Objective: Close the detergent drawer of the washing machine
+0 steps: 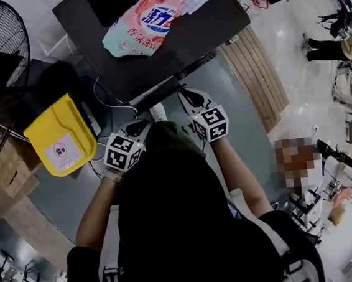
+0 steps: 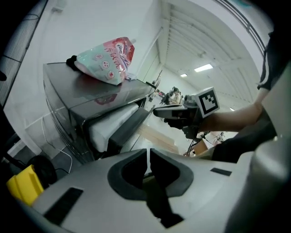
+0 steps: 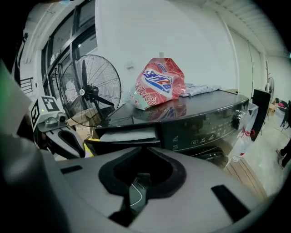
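The washing machine (image 1: 176, 49), dark and glossy, stands straight ahead of both claws. Its lower front is cut off in every view, and in the head view the person's dark torso covers the floor beneath the claws. A standing fan (image 3: 91, 95) is beyond the left claw on that claw's outer side. The picture edge in the head view crops part of its cage.

On the counter formed by the machine's top, above and beyond the claws, a pink and mint detergent bag (image 3: 157, 84) slumps. A pale cloth (image 3: 202, 89) lies just beside it, on the side away from the fan. The print on the bag is too blurred to read. A yellow container (image 1: 60, 137) sits low on the outer side of the left claw, only its corner showing in the left gripper view.

The detergent drawer (image 3: 127, 135) is pulled out of the machine's upper front, its white inside exposed and its dark face toward the claws. It lies just ahead of both tips and a little above them, and neither claw touches it.

The left claw (image 2: 148, 154) has its two dark pads drawn together to a hairline slit, with nothing between them. The right claw (image 3: 143, 151) is likewise closed tip to tip and holds nothing. In the head view a small white shape just ahead of the claws cannot be made out.
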